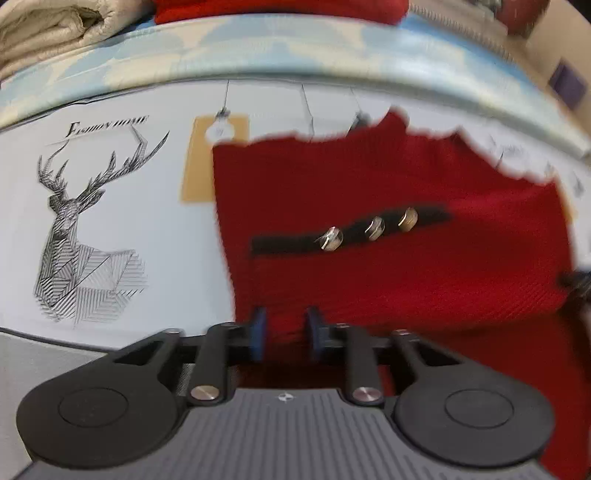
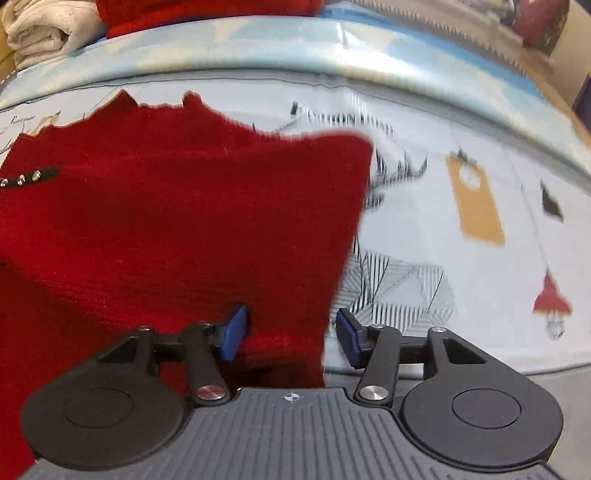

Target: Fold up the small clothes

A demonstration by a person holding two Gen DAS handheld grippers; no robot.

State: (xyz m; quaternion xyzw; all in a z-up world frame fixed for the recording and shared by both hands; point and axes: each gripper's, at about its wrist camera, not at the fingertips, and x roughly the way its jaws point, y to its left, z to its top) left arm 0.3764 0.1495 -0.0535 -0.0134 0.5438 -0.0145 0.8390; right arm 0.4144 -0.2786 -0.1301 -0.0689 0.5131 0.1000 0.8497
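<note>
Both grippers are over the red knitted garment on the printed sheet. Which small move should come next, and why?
Probably close both grippers on the near hem. The left gripper and right gripper stand open with the red knitted garment between their blue pads, lying flat on the deer-printed white sheet, not gripped.

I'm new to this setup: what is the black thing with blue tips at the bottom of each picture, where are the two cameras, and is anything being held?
Each picture comes from a fisheye camera riding on a tool that a person carries, looking along its two fingers. The black linkage with blue pads is that tool: the left hand-held gripper in one view, the right hand-held gripper in the other. Both point down at a red knitted garment with a black tab carrying three metal buttons. It lies on a pale sheet printed with a stag. Folded clothes sit at the far edge. Both sets of jaws stand apart with the red fabric's near edge between them; neither seems to clamp it.
</note>
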